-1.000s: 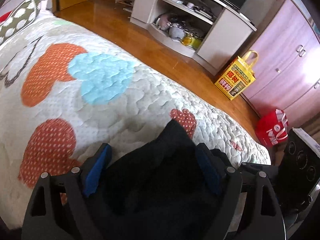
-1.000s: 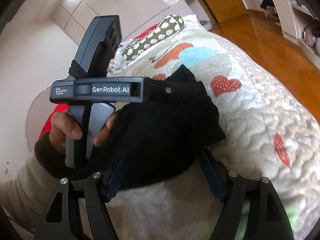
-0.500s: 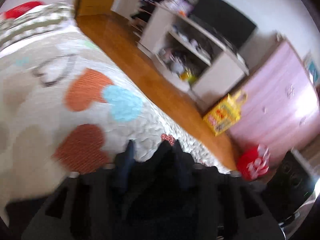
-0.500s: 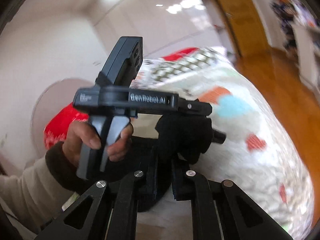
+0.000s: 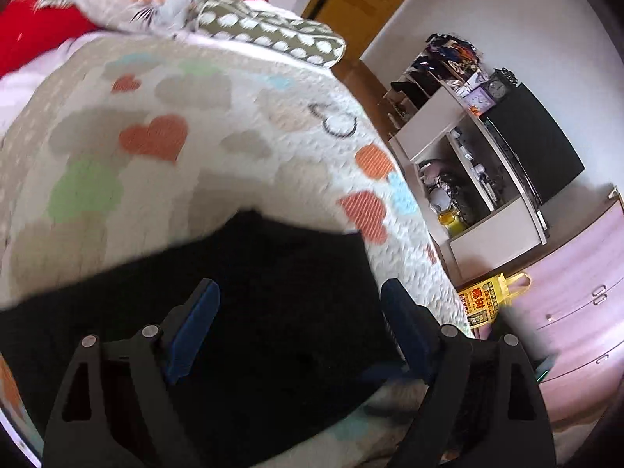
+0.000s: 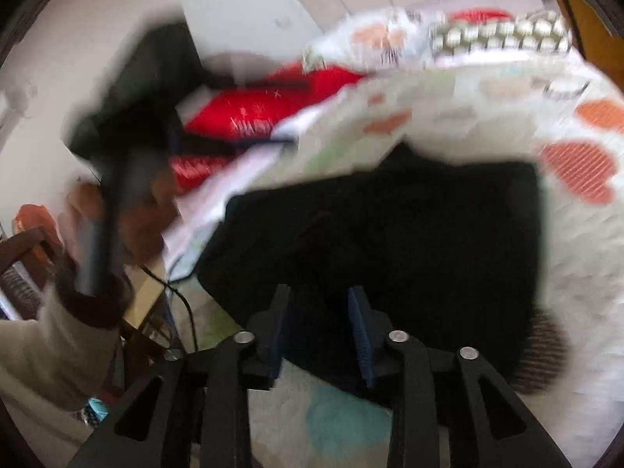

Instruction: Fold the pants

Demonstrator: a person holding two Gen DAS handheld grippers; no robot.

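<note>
- The black pants [image 5: 273, 312] are lying as a folded block on the heart-print quilt [image 5: 195, 124], at its near edge
- The left gripper [image 5: 298, 304] is hovering over the pants with its fingers spread wide, gripping nothing
- The right gripper [image 6: 319, 312] is sitting at the near edge of the pants [image 6: 390, 241]; its fingers are standing partly apart, and whether cloth is lying between them cannot be told
- To finish this fold well, the operator is advised to be keeping both edges aligned and smoothing the top layer flat against the quilt
- Motion blur is obscuring the fold lines; the left hand [image 6: 117, 210] is appearing only as a smear beside the pants
</note>
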